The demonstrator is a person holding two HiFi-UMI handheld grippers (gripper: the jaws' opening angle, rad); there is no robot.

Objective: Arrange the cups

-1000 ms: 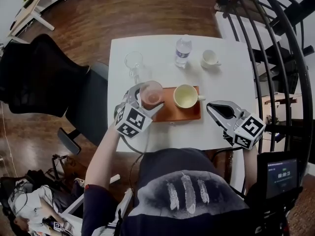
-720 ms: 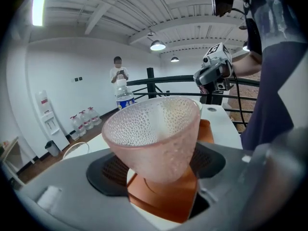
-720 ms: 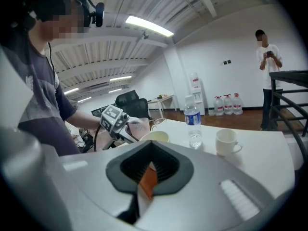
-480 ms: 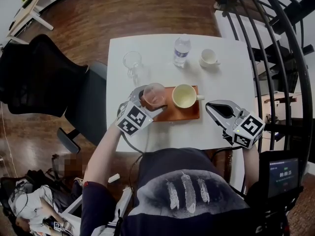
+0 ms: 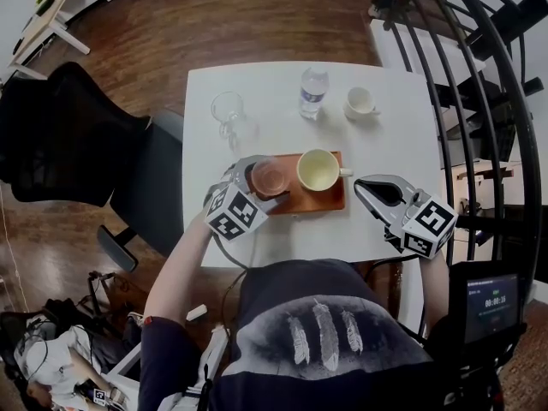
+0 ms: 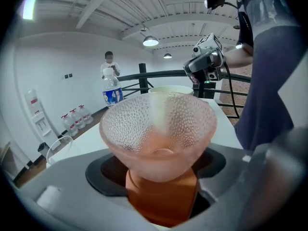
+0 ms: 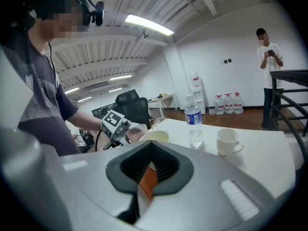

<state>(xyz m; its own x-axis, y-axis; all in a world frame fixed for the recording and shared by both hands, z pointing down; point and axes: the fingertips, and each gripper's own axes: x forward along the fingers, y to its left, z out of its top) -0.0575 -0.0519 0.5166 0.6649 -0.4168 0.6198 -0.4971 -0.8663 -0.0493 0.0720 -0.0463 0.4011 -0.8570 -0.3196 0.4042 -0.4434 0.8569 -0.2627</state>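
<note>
My left gripper is shut on a pink dimpled glass cup, holding it by its lower part. The cup is low over the left end of the orange tray; whether it touches the tray I cannot tell. A pale yellow cup stands on the tray's right half and shows behind the pink cup. My right gripper rests shut and empty just right of the tray, pointing at it.
At the back of the white table stand a clear glass, a water bottle and a white mug. A black office chair is at the left, a railing at the right. A person stands far off.
My left gripper has come down and a little nearer with the pink cup, lowering it toward the tray's left end. The right gripper has stayed put.
</note>
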